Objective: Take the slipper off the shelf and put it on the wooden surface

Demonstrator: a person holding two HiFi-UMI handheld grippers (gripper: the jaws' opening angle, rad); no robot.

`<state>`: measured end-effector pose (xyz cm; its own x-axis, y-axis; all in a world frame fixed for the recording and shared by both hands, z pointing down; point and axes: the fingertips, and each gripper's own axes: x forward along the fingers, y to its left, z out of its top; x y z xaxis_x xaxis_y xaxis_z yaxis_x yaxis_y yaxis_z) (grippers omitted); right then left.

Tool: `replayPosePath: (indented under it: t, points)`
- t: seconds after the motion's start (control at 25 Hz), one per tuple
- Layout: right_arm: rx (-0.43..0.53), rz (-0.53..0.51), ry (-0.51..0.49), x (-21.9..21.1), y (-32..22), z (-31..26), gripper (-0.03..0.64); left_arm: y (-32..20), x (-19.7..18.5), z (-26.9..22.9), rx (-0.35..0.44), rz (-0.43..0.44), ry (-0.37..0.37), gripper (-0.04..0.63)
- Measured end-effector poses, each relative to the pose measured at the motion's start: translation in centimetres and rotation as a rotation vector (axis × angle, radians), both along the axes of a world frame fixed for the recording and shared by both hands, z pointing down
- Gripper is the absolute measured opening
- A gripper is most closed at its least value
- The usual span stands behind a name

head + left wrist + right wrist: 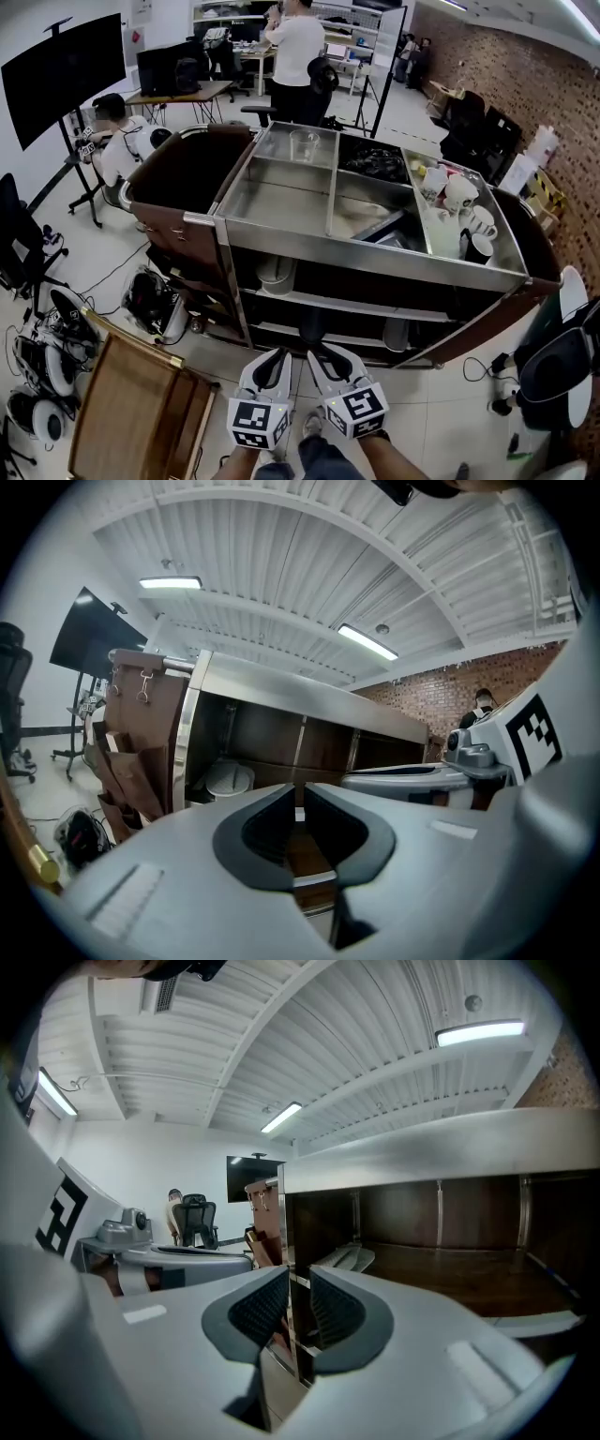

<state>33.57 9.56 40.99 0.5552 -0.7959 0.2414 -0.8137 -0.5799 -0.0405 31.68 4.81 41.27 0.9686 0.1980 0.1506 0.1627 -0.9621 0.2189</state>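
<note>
The cart's (375, 258) post (287, 1232) stands before my right gripper (298, 1302), the slipper (342, 1258) on the shelf (450, 1274) beyond. It and my left gripper (299, 808) are barely parted (both empty).

The room was bright and evenly lit by long ceiling lamps (170, 582) — they showed as white, overexposed strips in both gripper views. The steel top of the trolley (281, 202) gave a soft pale glare, while its lower shelves (375, 309) lay in deep shadow. All views were strongly bent at the edges, and the gripper views had black rounded corners. The nearest grey surfaces looked a little soft.
</note>
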Motion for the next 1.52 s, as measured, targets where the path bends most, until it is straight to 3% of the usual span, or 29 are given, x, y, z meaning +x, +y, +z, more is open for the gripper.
replayPosePath:
  t: [0.24, 0.76, 1.16, 1.52]
  points:
    - [-0.013, 0.043, -0.019, 4.4, 0.0, 5.6, 0.041, -0.9, 2.8, 4.3, -0.055, -0.027, 0.011, 0.005]
    - [-0.062, 0.145, -0.050, 12.7, 0.8, 21.0, 0.100, -0.7, 8.0, 14.8, -0.044, 0.010, 0.028, 0.005]
    - [-0.113, 0.269, -0.127, 20.9, 0.3, 33.7, 0.252, -0.7, 9.2, 24.5, -0.024, 0.035, 0.007, 0.004]
    - [-0.219, 0.316, -0.169, 24.9, 0.0, 40.1, 0.251, -1.8, 9.8, 29.2, -0.008, 0.017, 0.006, 0.003]
